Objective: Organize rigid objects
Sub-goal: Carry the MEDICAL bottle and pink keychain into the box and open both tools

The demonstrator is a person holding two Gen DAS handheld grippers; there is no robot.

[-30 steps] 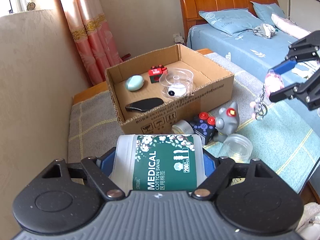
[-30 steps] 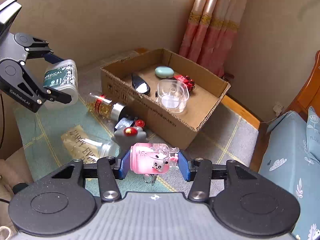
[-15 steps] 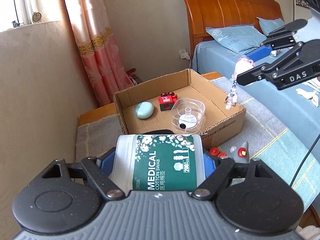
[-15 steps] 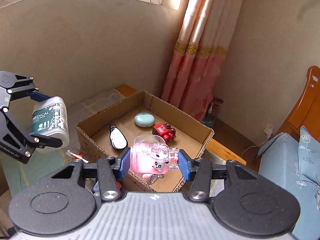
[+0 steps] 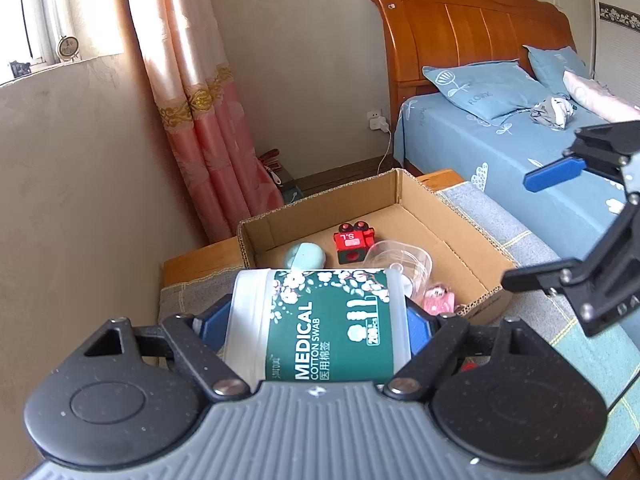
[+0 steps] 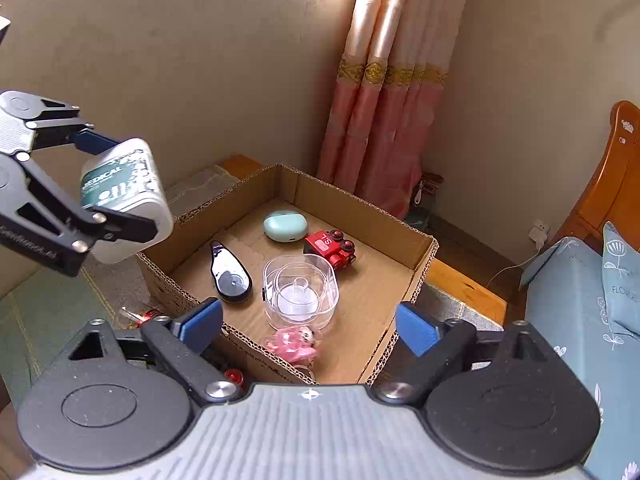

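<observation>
My left gripper (image 5: 316, 320) is shut on a white tub of medical cotton swabs (image 5: 320, 324) with a green label, held in the air by the near left corner of the cardboard box (image 6: 360, 204). The right wrist view shows the same tub (image 6: 120, 188) at the left. My right gripper (image 6: 310, 326) hangs over the box's near side; its jaws are opening and nothing is between them. Below it a pink keychain charm (image 6: 294, 342) lies on the box floor by the front wall. The left wrist view shows the right gripper (image 5: 540, 228) above the box's right corner.
Inside the box lie a mint case (image 6: 285, 225), a red toy (image 6: 330, 248), a clear plastic container (image 6: 300, 292) and a black oval thing (image 6: 230, 276). Small items with red caps (image 6: 234, 376) lie on the cloth before the box. A bed (image 5: 500, 152) stands to the right, a pink curtain (image 6: 380, 128) behind.
My right gripper has opened and let go of the pink charm, which now lies in the box. The left gripper has carried the swab tub up and closer to the box.
</observation>
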